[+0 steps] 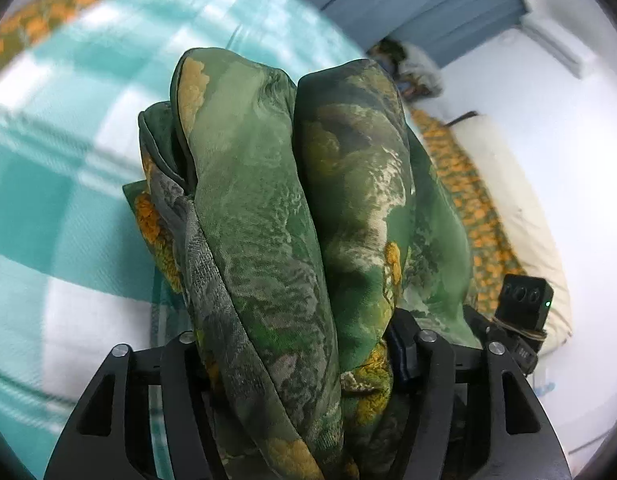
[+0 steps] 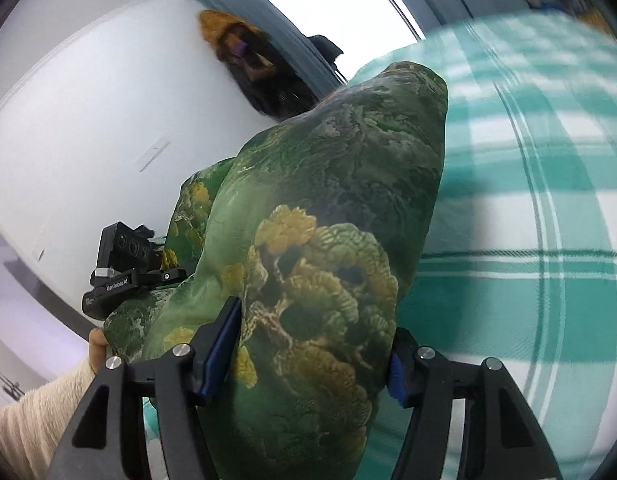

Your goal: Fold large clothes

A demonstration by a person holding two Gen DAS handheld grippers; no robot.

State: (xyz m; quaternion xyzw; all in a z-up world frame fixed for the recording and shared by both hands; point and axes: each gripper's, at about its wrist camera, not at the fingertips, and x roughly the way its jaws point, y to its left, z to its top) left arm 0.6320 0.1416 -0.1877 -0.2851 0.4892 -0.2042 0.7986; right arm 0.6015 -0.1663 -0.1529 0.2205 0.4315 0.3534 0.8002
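A thick, folded green garment with yellow-orange print (image 1: 268, 200) fills the left wrist view. It rises in two bulging folds from between the fingers of my left gripper (image 1: 296, 344), which is shut on it above the teal-and-white checked bed cover (image 1: 68, 200). In the right wrist view another bulge of the same garment (image 2: 328, 200) is clamped between the blue pads (image 2: 224, 340) of my right gripper (image 2: 312, 352). The cloth hides both grippers' fingertips. The left tool's black camera body (image 2: 124, 268) shows at left, beside a hand (image 2: 96, 344) and a cream sleeve (image 2: 36, 420).
The checked bed cover (image 2: 528, 240) spreads to the right. An orange-and-green patterned cloth (image 1: 468, 208) and a white pillow (image 1: 512, 200) lie along the bed's edge. A blue curtain (image 1: 428, 0), a white wall (image 2: 88, 140) and a dark heap of things (image 2: 260, 80) stand behind.
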